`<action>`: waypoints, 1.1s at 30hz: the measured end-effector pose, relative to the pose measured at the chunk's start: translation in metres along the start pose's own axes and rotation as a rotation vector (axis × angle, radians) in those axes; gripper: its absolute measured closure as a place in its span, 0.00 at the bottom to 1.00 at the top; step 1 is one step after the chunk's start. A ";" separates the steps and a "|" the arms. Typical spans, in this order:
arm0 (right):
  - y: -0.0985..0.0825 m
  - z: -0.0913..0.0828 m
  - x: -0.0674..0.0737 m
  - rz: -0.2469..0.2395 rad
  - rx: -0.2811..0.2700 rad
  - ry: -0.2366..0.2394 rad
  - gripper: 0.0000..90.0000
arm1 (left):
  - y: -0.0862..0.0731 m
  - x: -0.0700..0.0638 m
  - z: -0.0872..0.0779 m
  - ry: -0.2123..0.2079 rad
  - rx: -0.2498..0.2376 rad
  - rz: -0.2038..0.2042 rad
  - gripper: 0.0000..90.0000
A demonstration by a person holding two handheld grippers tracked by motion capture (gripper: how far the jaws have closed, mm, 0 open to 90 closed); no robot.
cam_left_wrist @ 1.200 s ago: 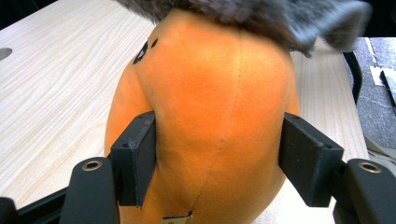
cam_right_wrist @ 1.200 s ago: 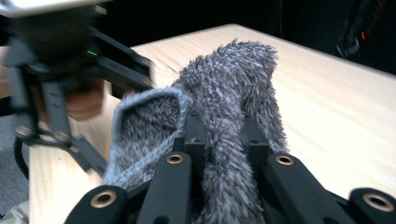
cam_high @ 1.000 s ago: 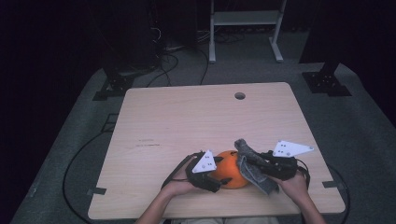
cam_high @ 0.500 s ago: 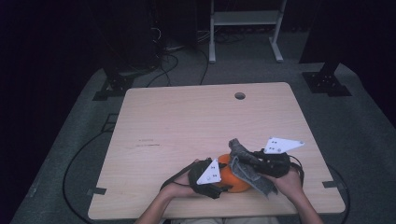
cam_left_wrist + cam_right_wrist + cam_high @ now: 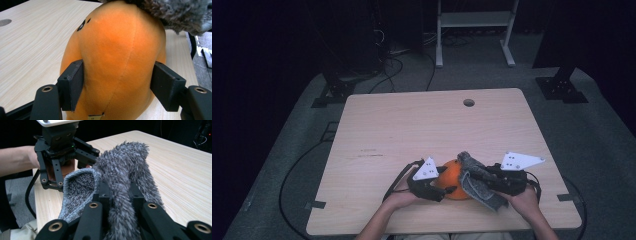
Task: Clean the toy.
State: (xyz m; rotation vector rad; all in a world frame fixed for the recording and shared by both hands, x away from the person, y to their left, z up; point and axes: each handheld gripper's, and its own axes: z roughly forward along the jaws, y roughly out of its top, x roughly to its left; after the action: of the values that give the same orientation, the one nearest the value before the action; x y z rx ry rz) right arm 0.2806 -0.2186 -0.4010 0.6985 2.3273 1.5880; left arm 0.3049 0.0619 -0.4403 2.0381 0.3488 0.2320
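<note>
In the left gripper view we see the left gripper (image 5: 117, 86) with its jaws standing on either side of an orange plush toy (image 5: 117, 55). The jaws have just been closing: the left pad presses into the soft fabric and the other lies against the toy's far flank, so they hold it at a middling width. The toy is rounded, with a seam running down its middle and small black marks near its top; it rests on the desk (image 5: 32, 42).

In the right gripper view the right gripper (image 5: 119, 195) has its jaws pinched narrow on a fuzzy grey sock (image 5: 122, 170), which rises between them and folds over, its knitted inside showing at the open cuff. The sock's far end lies just beside the left gripper there.

From the high view we find both grippers near the front edge of the desk, the left gripper (image 5: 438, 184) at the toy's left and the right gripper (image 5: 484, 177) at its right, the sock (image 5: 477, 182) draped against the toy's (image 5: 452, 177) right side.

The desk (image 5: 412, 125) is pale wood with a round cable hole (image 5: 469, 102) near its far edge. Around it lies grey carpet (image 5: 602, 145), with cables (image 5: 387, 65) trailing in the dark room beyond and a white metal stand (image 5: 474, 30) at the back.
</note>
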 end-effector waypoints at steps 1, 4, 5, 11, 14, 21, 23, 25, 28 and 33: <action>-0.002 0.000 -0.003 0.013 -0.007 -0.014 0.85 | 0.000 0.002 -0.001 0.000 -0.007 -0.017 0.35; -0.014 -0.002 -0.018 0.075 -0.011 -0.068 0.85 | -0.001 0.006 -0.001 -0.001 -0.020 -0.049 0.35; -0.019 -0.003 -0.022 0.093 -0.006 -0.084 0.85 | -0.001 0.006 -0.001 -0.002 -0.023 -0.055 0.35; -0.015 -0.003 -0.009 0.056 -0.053 -0.077 0.85 | -0.003 0.011 0.002 0.018 -0.041 -0.138 0.33; -0.006 0.007 0.007 -0.012 -0.069 -0.023 0.85 | -0.003 0.010 0.002 0.030 -0.035 -0.152 0.33; -0.024 0.005 -0.018 0.100 -0.052 -0.132 0.85 | -0.006 0.018 -0.001 0.024 -0.065 -0.204 0.36; -0.030 0.003 -0.025 0.124 -0.018 -0.158 0.85 | -0.006 0.019 -0.002 0.026 -0.070 -0.215 0.36; -0.030 0.001 -0.025 0.124 -0.018 -0.166 0.85 | -0.007 0.020 -0.002 0.030 -0.069 -0.221 0.35; -0.020 0.000 -0.011 0.065 -0.073 -0.123 0.85 | -0.008 0.021 -0.001 0.041 -0.076 -0.255 0.34; -0.015 0.008 -0.002 0.012 -0.036 -0.116 0.85 | -0.008 0.020 -0.001 0.044 -0.073 -0.245 0.35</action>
State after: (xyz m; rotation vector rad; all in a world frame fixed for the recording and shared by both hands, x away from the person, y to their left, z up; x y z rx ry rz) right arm 0.2825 -0.2177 -0.4179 0.7756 2.2109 1.5477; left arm 0.3222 0.0732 -0.4462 1.8996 0.6036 0.1361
